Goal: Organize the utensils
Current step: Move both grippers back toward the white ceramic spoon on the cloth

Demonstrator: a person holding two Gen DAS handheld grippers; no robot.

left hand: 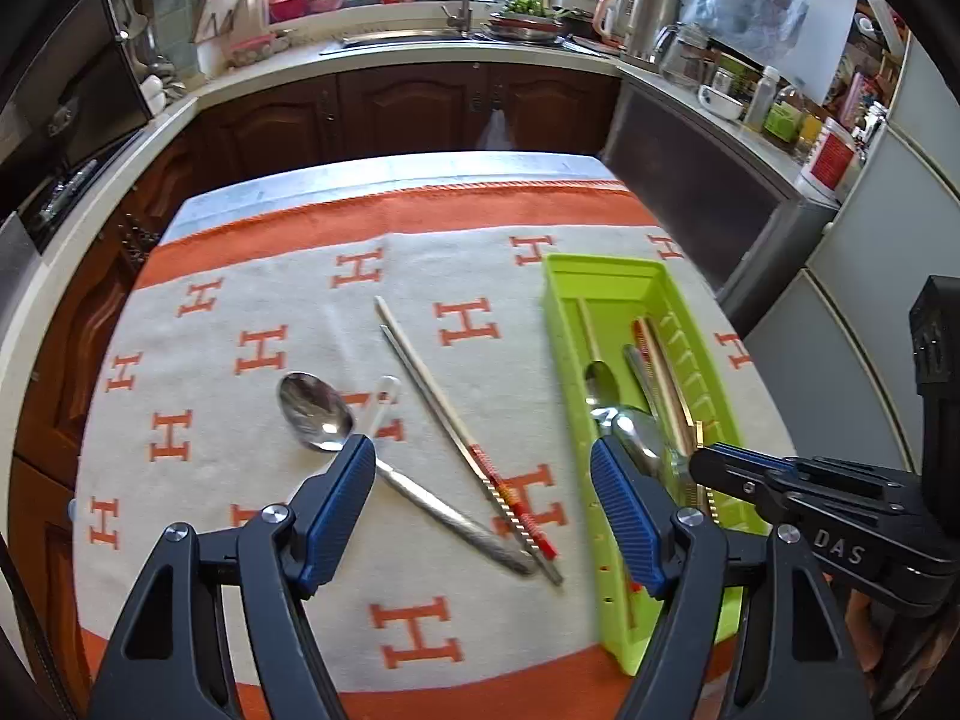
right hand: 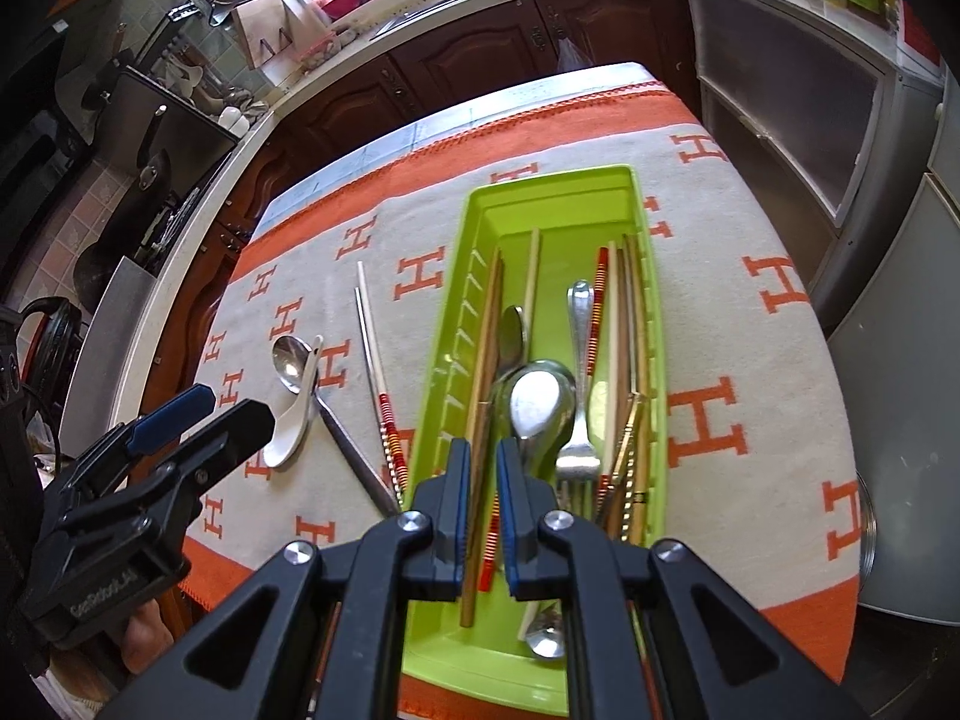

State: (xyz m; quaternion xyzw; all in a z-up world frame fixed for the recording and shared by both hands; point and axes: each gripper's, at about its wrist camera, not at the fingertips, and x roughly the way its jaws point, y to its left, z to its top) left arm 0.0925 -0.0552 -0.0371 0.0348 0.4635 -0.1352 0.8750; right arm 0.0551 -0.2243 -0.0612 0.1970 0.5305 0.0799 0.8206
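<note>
The green tray [right hand: 600,180] lies on the cloth [right hand: 750,372] and serves as the landmark. The right gripper [right hand: 482,510] hangs over the tray's near end, its jaws narrow. Between them show a wooden chopstick [right hand: 487,360] and a red-banded chopstick [right hand: 491,540], but whether the pads press on either cannot be told.

The left gripper [left hand: 483,480] is spread wide and holds nothing. It hovers above the cloth left of the tray, and the loose utensils lie just ahead of it and below.

Left of the tray, on the cloth, lie four loose pieces:
- one steel spoon [left hand: 315,411], bowl away from the tray, its handle running toward the tray's near end;
- one white soup spoon [right hand: 294,420], across the steel spoon's neck;
- two chopsticks [left hand: 432,390] side by side, their red-banded ends toward the tray's near corner and crossing the steel handle there.

Inside the tray:
- one large spoon [right hand: 540,402] in the middle, bowl up;
- a smaller spoon [right hand: 513,330] beyond it;
- one more spoon bowl [right hand: 547,642] at the near end;
- one fork [right hand: 579,444] right of the large spoon;
- a pale chopstick [right hand: 531,276] near the middle;
- a bundle of chopsticks [right hand: 627,330] along the right wall, too overlapped to count.
</note>
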